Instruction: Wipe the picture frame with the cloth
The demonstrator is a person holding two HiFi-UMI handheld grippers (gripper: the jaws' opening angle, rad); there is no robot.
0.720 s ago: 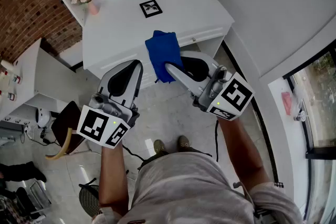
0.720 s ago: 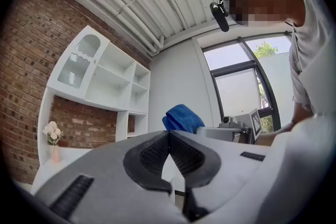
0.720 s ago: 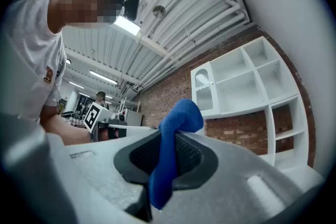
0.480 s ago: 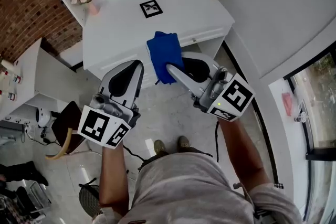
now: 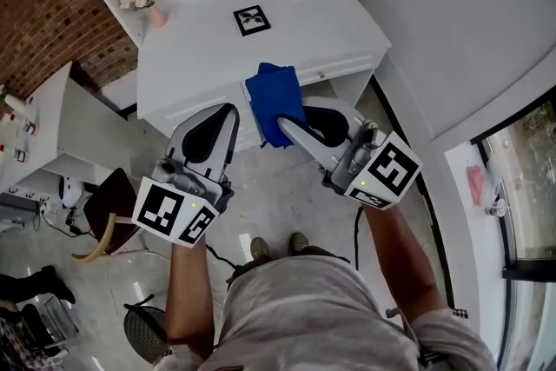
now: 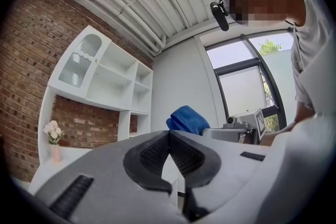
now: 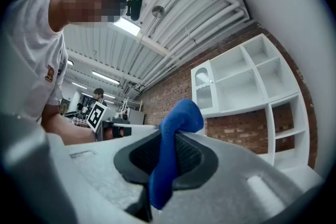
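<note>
you have the cloth (image 5: pixel 274 91) in hand, and no wiping shows yet. your right gripper (image 5: pixel 282 119) is clamped on the blue cloth: in the right gripper view the fabric (image 7: pixel 181 115) runs up between the two pads and folds over above them. your left gripper (image 5: pixel 230 110) has its jaws pressed together with nothing between them, as the left gripper view shows (image 6: pixel 169 136). it hangs beside the right one, in front of the desk (image 5: pixel 191 56).

the picture frame (image 5: pixel 251 20) lies flat on the white desk top, towards the back, well apart from the cloth and from both grippers. nothing touches it. the cloth hangs over the desk's front edge, so i judge the pick-up to be done. what is left is to carry the cloth over to the frame and wipe it. your left gripper may need to steady the frame, but that is a guess.

against the earlier head views, very little differs. the desk, the frame and the cloth sit slightly lower in the picture, which looks like your head tilting. your right gripper and the cloth have drifted a touch to the right. both grips are as they were: the right on the cloth, the left empty and closed. the frame has not shifted on the desk.
</note>
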